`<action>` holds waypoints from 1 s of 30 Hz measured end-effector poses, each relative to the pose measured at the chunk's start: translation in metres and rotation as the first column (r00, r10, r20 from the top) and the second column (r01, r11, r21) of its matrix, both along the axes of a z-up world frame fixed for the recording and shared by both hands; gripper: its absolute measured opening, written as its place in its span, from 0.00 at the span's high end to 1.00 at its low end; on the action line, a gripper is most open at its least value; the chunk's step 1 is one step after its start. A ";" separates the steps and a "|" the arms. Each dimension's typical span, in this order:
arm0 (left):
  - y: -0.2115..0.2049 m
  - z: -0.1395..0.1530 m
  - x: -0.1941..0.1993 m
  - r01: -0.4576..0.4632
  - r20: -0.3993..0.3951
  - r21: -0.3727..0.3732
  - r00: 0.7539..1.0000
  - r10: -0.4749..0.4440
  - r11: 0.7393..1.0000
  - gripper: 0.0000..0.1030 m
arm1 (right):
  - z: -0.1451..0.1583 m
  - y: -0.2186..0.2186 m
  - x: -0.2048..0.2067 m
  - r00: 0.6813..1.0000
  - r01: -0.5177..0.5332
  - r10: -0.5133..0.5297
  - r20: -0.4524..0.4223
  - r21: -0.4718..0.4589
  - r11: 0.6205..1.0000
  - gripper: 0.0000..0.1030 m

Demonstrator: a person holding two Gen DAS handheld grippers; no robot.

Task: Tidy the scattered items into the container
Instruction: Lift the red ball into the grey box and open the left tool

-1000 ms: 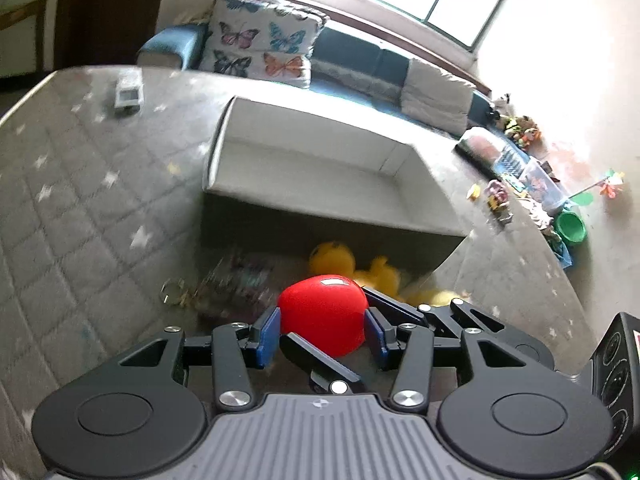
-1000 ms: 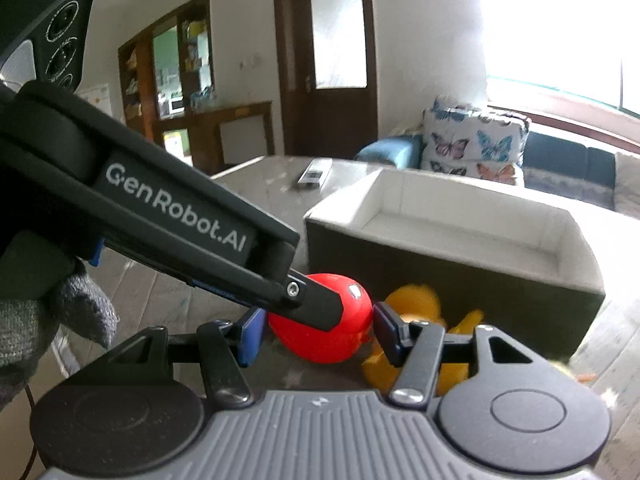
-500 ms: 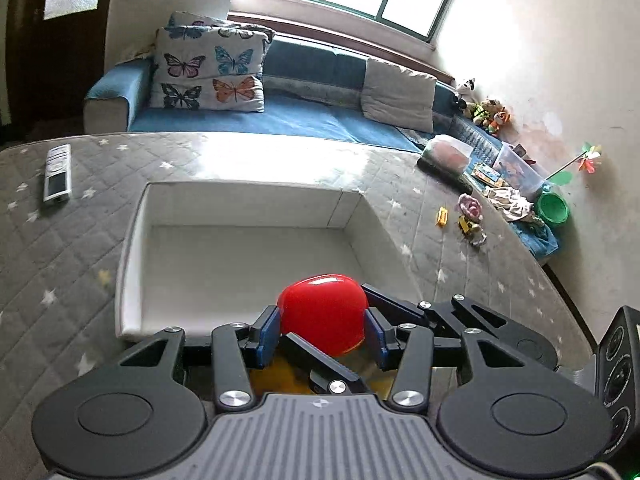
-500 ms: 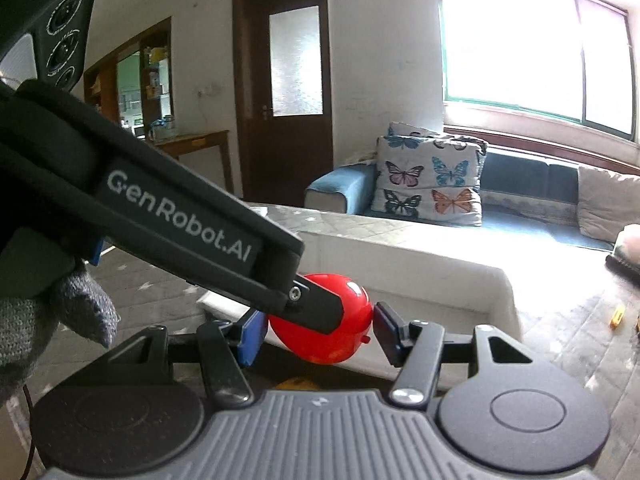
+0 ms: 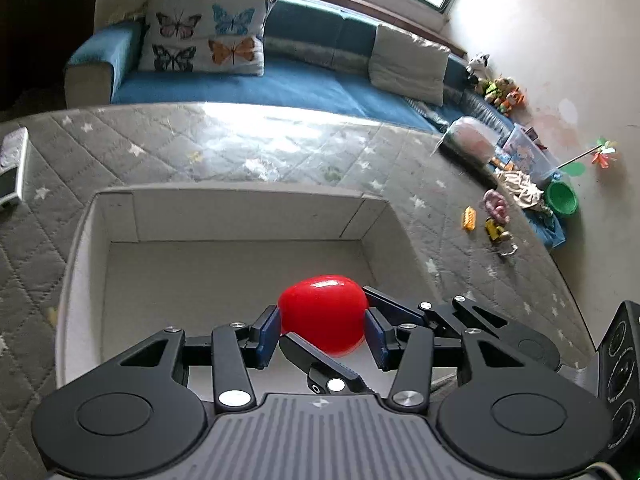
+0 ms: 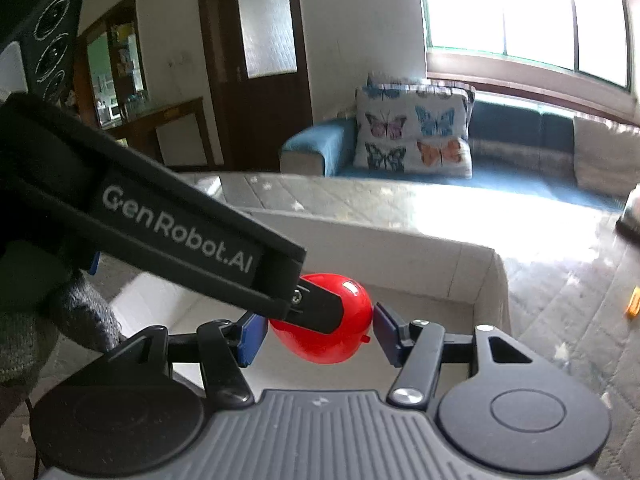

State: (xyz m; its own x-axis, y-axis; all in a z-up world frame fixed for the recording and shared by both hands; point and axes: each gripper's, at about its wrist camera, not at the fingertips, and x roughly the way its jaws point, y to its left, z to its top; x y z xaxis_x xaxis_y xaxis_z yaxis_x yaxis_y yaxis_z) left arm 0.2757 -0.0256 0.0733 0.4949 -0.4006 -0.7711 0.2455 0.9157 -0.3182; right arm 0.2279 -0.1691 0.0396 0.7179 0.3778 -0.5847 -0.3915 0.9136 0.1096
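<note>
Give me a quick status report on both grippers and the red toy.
Left gripper and right gripper both shut on red toy. Toy held over the white box, not released. Box interior bare where visible; nothing blocking the drop.

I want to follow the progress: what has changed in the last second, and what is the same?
Both grippers carried the red toy up from the table, beside the yellow ducks in front of the box, and forward until it hangs over the white box. The ducks have dropped out of view. Nothing was released: the left gripper and right gripper still clamp the toy together. The box is still bare inside.
</note>
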 end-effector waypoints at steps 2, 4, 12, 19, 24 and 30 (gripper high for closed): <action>0.000 -0.009 0.008 0.000 -0.026 -0.007 1.000 0.000 1.000 0.51 | -0.009 0.000 0.005 1.000 0.000 0.000 -0.028 -0.004 1.000 0.43; 0.002 -0.016 0.014 -0.001 -0.050 -0.016 0.999 0.000 1.000 0.52 | -0.016 0.000 0.010 0.999 -0.001 0.001 -0.054 -0.010 1.000 0.43; 0.001 -0.034 0.027 -0.003 -0.105 -0.015 0.995 0.001 1.000 0.52 | -0.038 0.005 0.033 0.991 -0.002 -0.001 -0.134 -0.021 1.000 0.43; 0.001 -0.044 0.030 -0.011 -0.133 -0.004 0.991 0.011 1.000 0.55 | -0.042 0.011 0.036 0.987 -0.002 -0.007 -0.161 -0.057 0.998 0.43; 0.001 -0.045 0.031 -0.015 -0.138 -0.001 0.990 0.015 1.000 0.55 | -0.042 0.012 0.032 0.987 0.000 -0.008 -0.162 -0.051 0.999 0.43; 0.001 -0.042 0.028 -0.019 -0.129 -0.002 0.991 0.019 1.000 0.55 | -0.038 0.012 0.029 0.988 0.007 -0.013 -0.152 -0.040 0.999 0.42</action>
